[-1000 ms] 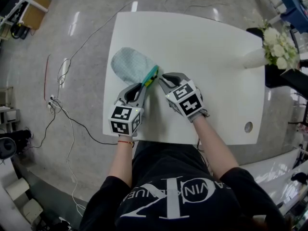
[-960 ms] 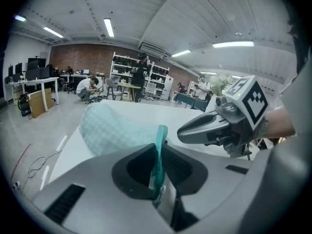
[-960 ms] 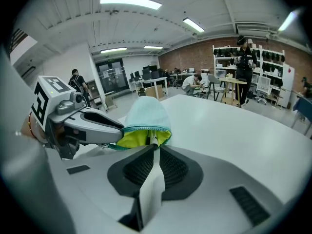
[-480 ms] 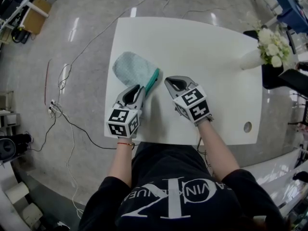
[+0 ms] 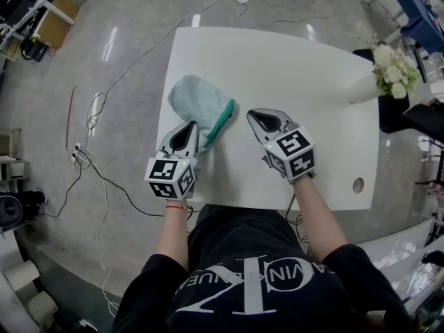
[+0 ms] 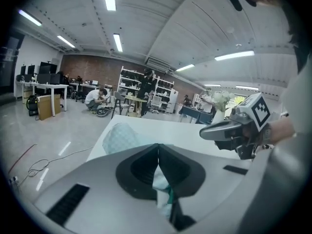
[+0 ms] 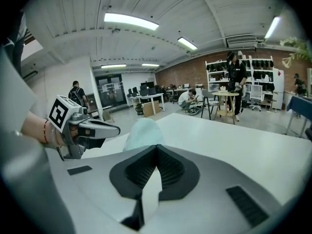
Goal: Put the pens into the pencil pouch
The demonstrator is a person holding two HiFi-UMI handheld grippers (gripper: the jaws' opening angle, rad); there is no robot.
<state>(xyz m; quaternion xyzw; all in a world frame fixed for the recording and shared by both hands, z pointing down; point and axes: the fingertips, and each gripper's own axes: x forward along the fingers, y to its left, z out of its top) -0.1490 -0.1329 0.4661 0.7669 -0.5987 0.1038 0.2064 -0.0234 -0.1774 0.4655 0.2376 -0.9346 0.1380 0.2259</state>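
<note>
- Left claw (image 6: 157, 152) is pinched fully shut with nothing in it. Its tips meet on bare air, and we only see the pouch past them.
- Right claw (image 7: 156, 150) is the same: jaws pressed together and empty, with just white tabletop (image 5: 291, 68) under it.
- Both claws hover above the near part of the tabletop. The left one is just beside the pouch's near end, and the right one is off to the side, clear of it.
- The pencil pouch (image 5: 200, 103) lies flat on the left half of the tabletop, pale mint fabric with a green zipper edge (image 5: 220, 120) facing the right claw.
- We can't spot a single pen anywhere on the tabletop or in either claw.
- Our guess is the pens are already inside, so the job looks basically done.
- We honestly can't tell whether the zipper is closed, so that might be the one thing left.
</note>
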